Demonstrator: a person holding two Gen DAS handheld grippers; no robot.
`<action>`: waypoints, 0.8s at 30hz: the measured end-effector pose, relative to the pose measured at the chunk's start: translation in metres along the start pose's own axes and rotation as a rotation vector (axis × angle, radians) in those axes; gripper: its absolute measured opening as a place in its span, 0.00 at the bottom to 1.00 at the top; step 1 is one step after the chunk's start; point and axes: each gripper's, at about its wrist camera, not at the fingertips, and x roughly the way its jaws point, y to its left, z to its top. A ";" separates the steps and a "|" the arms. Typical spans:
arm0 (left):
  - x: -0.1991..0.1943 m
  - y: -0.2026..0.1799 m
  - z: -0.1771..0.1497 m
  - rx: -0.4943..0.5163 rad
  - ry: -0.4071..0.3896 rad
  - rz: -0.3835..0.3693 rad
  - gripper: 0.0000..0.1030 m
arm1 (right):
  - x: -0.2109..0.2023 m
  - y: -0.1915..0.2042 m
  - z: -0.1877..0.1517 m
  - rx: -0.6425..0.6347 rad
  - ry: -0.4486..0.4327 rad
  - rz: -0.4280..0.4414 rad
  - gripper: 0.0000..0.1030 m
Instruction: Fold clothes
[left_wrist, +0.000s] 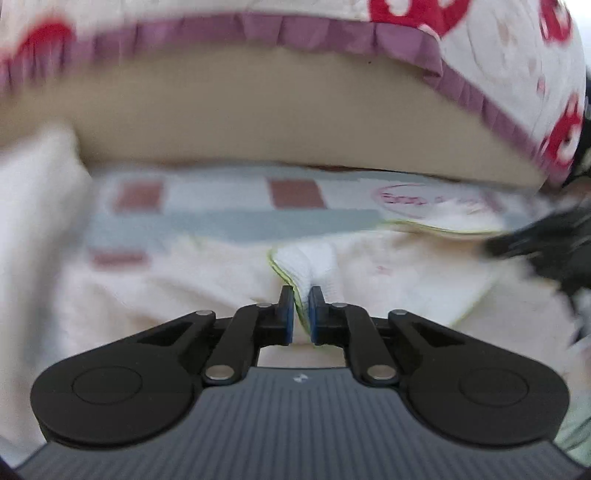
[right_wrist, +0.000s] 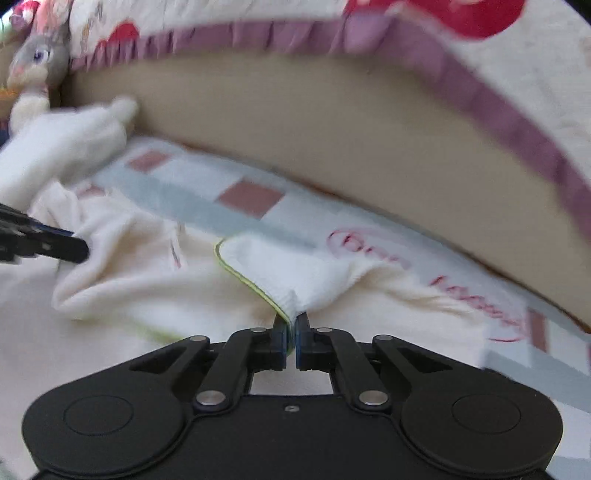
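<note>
A cream-white garment (left_wrist: 388, 280) with a thin yellow-green edge lies rumpled on a checked blanket. My left gripper (left_wrist: 302, 295) is shut on a ribbed white cuff (left_wrist: 306, 264) of the garment. My right gripper (right_wrist: 291, 319) is shut on another ribbed cuff (right_wrist: 280, 269) of the same garment (right_wrist: 147, 280). The left gripper also shows in the right wrist view (right_wrist: 55, 245) at the far left, pinching cloth. The right gripper shows as a dark blur in the left wrist view (left_wrist: 543, 243) at the right. Both views are motion-blurred.
The blanket (left_wrist: 229, 218) has pale blue stripes, red-brown squares and a pink round logo (right_wrist: 369, 247). Behind it rises a tan mattress side (left_wrist: 258, 118) under a white, red-spotted sheet with a purple frill (left_wrist: 258, 29). A plush rabbit (right_wrist: 37, 62) sits at the far left.
</note>
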 end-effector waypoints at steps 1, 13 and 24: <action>-0.002 -0.001 0.003 0.010 0.005 0.014 0.08 | -0.008 0.000 -0.003 -0.032 0.008 -0.012 0.03; 0.004 -0.001 -0.021 -0.103 0.080 -0.122 0.26 | -0.018 -0.011 -0.016 -0.026 0.056 0.100 0.32; -0.021 0.015 -0.036 -0.286 0.004 -0.292 0.12 | 0.014 0.048 0.069 0.202 0.021 0.530 0.39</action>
